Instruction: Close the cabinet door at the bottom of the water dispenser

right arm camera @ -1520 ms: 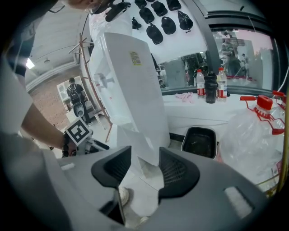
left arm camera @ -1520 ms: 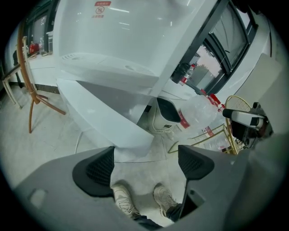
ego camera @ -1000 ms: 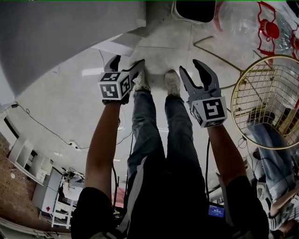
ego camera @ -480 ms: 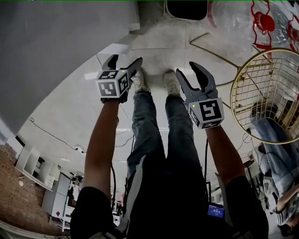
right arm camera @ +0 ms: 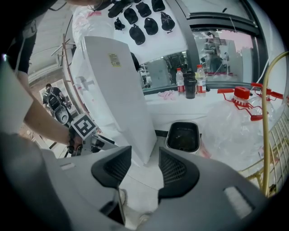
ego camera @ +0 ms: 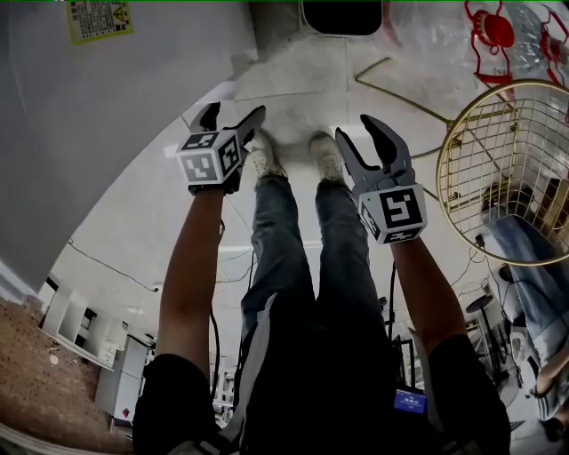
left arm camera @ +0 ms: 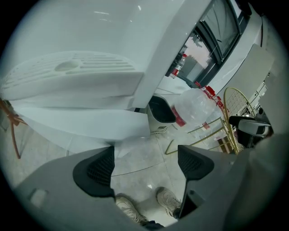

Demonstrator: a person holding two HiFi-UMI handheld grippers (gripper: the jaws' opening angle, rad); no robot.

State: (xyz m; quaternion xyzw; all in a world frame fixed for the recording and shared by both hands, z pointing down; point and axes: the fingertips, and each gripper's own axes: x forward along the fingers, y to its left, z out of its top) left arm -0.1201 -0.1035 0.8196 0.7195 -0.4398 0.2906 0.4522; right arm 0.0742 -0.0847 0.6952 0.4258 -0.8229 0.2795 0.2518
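Left claw point(ego camera: 236, 114) and right claw point(ego camera: 357, 133) hung spread, empty; the cabinet door point(left arm camera: 90, 122) looked light, stiff: push its free edge.

Pale tiled floor point(ego camera: 302, 89) with black bin point(ego camera: 342, 16) and clear water bottle point(ego camera: 431, 35)

Cut-off and unreadable parts around the water dispenser

In the head view the water dispenser point(ego camera: 107, 133) runs off the top and left edges, and the print on its yellow label point(ego camera: 100, 19) is too small to read. The top edge cuts the dark bin point(ego camera: 342, 16) and the right edge cuts the wire basket point(ego camera: 498, 151). Which white panel is the cabinet door cannot be told.
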